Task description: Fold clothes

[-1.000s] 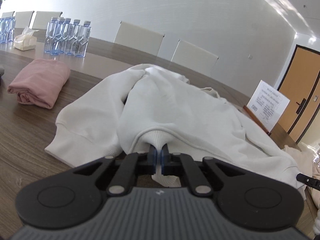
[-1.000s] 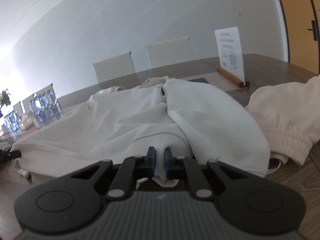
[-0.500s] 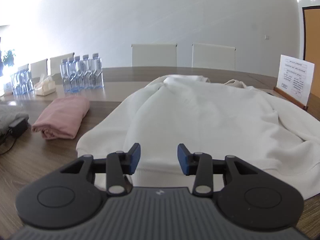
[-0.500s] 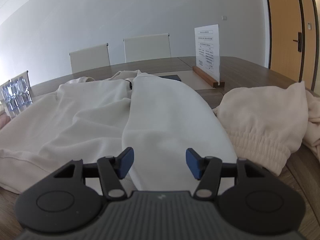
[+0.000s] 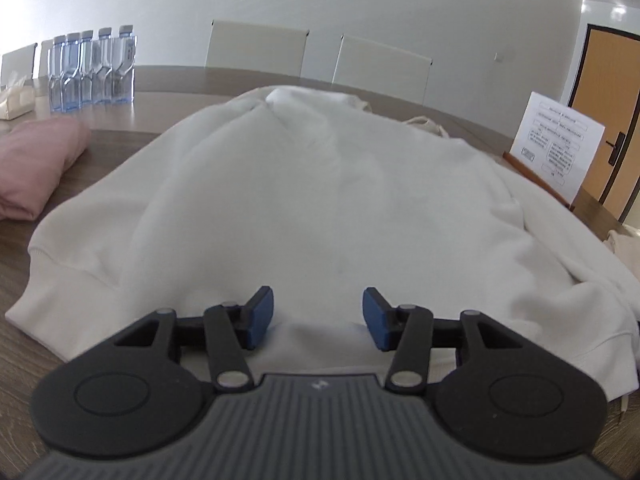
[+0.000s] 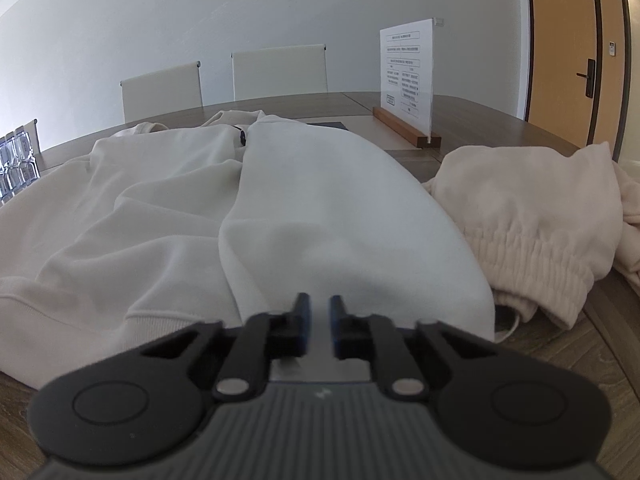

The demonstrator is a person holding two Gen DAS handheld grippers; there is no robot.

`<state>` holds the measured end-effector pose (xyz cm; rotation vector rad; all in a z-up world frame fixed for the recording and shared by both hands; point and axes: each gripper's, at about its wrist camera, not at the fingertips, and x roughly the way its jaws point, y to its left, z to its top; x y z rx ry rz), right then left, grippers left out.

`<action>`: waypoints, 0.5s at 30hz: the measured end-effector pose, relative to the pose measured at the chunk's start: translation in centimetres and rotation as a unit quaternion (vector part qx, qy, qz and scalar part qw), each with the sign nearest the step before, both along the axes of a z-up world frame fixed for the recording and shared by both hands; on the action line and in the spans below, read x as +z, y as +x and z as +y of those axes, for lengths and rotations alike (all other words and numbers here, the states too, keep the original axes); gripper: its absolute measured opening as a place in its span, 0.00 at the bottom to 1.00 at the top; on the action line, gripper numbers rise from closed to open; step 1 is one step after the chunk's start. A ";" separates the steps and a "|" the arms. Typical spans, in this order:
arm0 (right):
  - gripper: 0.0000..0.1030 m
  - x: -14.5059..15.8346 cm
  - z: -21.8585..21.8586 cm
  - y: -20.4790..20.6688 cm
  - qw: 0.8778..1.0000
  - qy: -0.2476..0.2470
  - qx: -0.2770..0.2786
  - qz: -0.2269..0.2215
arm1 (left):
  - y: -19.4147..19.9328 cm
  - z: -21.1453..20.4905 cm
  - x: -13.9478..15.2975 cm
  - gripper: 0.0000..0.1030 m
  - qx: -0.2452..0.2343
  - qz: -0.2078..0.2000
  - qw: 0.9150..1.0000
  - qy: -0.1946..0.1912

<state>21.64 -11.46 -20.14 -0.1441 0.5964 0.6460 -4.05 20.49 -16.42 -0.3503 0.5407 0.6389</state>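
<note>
Pink folded garment (image 5: pixel 38 168): lies on the table (image 5: pixel 24 272) off to the left of my left claw, well apart from it; judged already folded.
White sweatshirt (image 5: pixel 320 200): spread on the table straight ahead of both my claws, its long axis running away from me, ribbed hem at the near edge, collar end far.
My left gripper (image 5: pixel 318 318): blue pads spread and opening wider, nothing pinched; the hem lies just under and ahead of the tips, roughly centred between them.
Folded-over sleeve panel (image 6: pixel 340 208): on the sweatshirt's right side, stretching lengthwise from near the collar down to my right claw.
My right gripper (image 6: pixel 318 326): pads drawn together to a narrow slit at the near end of that panel; pale cloth shows in the slit, so I judge it nipped on the fabric.
Cream sweatpants (image 6: pixel 532 224): heaped to the right, touching the sweatshirt's edge.
Nearer hand: judged the right for the next fold; the left needs to drop onto the hem first.
</note>
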 end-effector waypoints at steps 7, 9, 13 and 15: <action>0.00 3.0 -1.7 1.8 0.995 0.000 -0.063 -0.081 | -0.1 -0.8 -0.8 0.47 -0.006 0.019 1.000 0.013; 0.00 4.6 -2.4 2.8 0.992 0.016 -0.082 -0.096 | -0.1 -0.7 -0.8 0.47 -0.006 0.020 1.000 0.011; 0.02 5.2 -2.6 3.7 0.995 0.044 -0.070 -0.063 | -0.2 -0.7 -0.8 0.47 -0.003 0.020 1.000 0.010; 0.06 4.4 -2.3 3.8 0.997 0.049 -0.053 -0.039 | -0.2 -0.8 -0.8 0.47 -0.002 0.020 1.000 0.010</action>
